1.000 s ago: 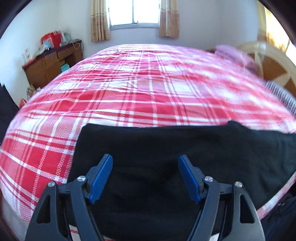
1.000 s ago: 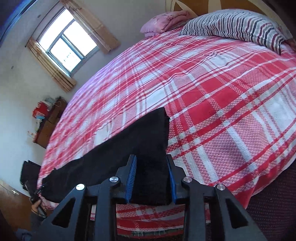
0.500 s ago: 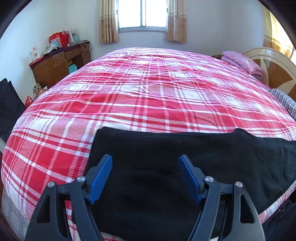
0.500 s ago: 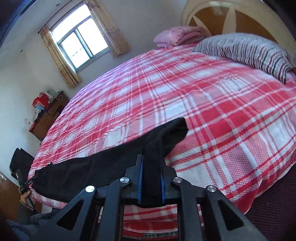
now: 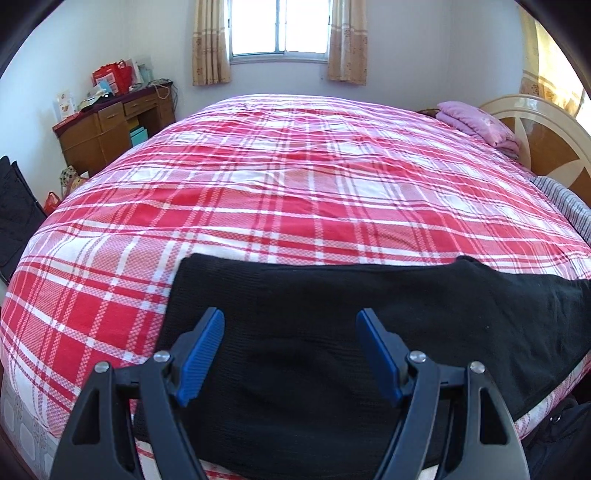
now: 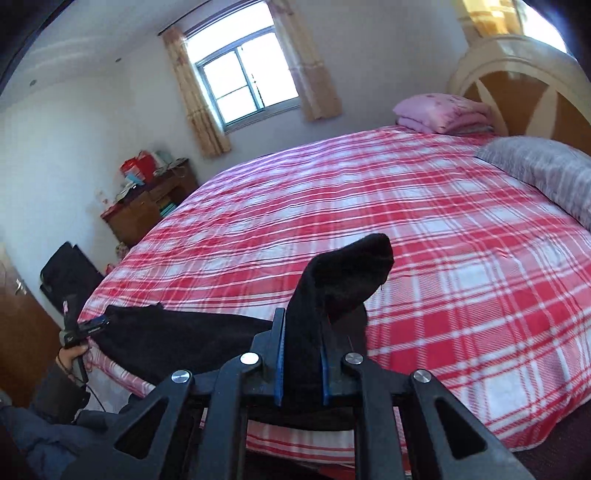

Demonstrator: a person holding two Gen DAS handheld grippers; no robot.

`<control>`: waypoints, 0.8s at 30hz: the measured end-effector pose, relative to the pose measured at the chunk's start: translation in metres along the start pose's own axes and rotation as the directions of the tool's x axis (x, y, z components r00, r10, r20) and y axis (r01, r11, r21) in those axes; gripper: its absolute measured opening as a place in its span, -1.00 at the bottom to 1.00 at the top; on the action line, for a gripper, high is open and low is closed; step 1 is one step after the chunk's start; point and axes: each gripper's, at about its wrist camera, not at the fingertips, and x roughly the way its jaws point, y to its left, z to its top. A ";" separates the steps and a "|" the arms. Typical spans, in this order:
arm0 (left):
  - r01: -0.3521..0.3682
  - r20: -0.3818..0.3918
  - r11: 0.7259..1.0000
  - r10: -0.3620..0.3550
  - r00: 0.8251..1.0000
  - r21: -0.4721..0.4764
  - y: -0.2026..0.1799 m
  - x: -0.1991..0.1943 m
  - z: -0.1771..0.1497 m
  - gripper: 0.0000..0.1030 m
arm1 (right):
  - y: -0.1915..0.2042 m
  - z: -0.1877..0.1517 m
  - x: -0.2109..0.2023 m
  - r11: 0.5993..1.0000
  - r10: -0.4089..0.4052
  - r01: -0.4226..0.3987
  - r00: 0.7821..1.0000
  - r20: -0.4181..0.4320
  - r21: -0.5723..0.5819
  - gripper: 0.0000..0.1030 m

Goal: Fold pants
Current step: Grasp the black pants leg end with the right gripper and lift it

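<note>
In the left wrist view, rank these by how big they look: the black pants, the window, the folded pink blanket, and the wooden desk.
Largest to smallest as they appear:
1. black pants, though nearness to the camera inflates them
2. wooden desk and window, too alike to rank
3. folded pink blanket

Pants (image 5: 332, 332) lie along the near edge of the bed (image 5: 295, 184), one end raised off the bed between the jaws of the right hand-held gripper (image 6: 301, 354). Left hand-held gripper (image 5: 290, 354) over the pants' other end. Pillow (image 6: 546, 177) and folded blanket (image 6: 439, 112) at the headboard (image 6: 517, 74) edge. Window (image 5: 277, 26) behind the far edge; dresser (image 5: 110, 125) off the far left corner.
</note>
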 end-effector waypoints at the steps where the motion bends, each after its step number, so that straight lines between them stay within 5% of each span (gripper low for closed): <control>1: 0.004 -0.001 1.000 -0.004 1.000 0.006 -0.003 0.000 0.000 0.49 | 0.007 0.001 0.003 1.000 0.010 -0.010 1.000 -0.005 -0.015 -0.72; 13: 0.039 0.000 0.998 -0.039 0.999 0.053 -0.022 -0.006 0.000 0.49 | 0.081 0.011 0.058 0.983 0.111 -0.122 0.990 -0.081 -0.136 -0.72; 24: 0.060 -0.007 0.995 -0.060 0.998 0.076 -0.034 -0.007 -0.002 0.49 | 0.166 0.000 0.135 0.944 0.195 -0.241 0.959 -0.207 -0.226 -0.72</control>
